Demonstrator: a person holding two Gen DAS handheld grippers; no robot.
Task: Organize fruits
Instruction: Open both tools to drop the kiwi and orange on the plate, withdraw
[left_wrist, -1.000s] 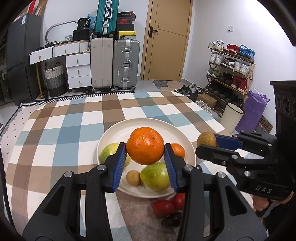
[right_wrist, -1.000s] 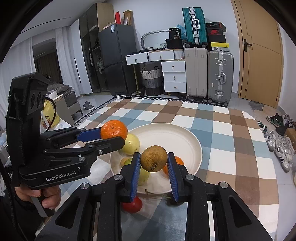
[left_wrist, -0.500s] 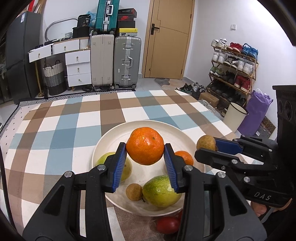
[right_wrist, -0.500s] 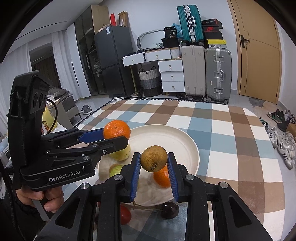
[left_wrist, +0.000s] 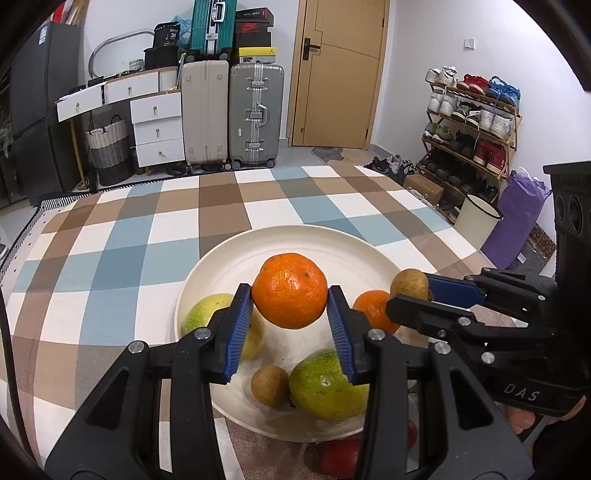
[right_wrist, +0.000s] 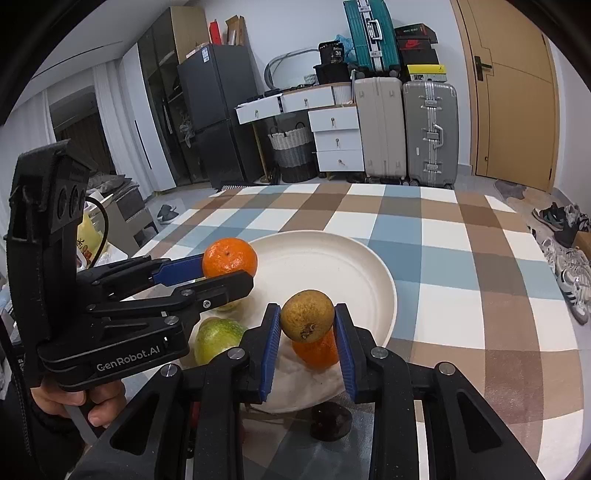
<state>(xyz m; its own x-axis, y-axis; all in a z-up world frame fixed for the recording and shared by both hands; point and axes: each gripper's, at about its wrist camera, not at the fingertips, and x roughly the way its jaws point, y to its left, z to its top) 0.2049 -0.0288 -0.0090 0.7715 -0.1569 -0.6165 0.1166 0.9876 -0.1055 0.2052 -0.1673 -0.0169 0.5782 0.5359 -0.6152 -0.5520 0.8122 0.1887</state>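
The left hand-held gripper (left_wrist: 290, 317) is clenched on a large orange (left_wrist: 290, 291), held clear above the white plate (left_wrist: 332, 240), which lies directly below and ahead of its fingertips on the checked bench (left_wrist: 122, 236). The right hand-held gripper (right_wrist: 306, 334) grasps a small brown round fruit (right_wrist: 307, 315), also over the plate, near its right-hand rim; a smaller orange (right_wrist: 317, 350) sits just beneath it. The coming move probably turns on this: both fruits hang above the dish, so each needs only a short drop, and the open space lies forward of the pads, towards the far half. Under the left gripper two green fruits (left_wrist: 327, 384) and another small brown one (left_wrist: 269, 380) crowd the near side, so releasing there risks a knock. Both fruits are round, with no long axis to align. Red fruit (left_wrist: 340, 458) waits off the plate behind the left tips. Legible writing: "GenRobot.AI" on the left tool, "DAS" on the right.
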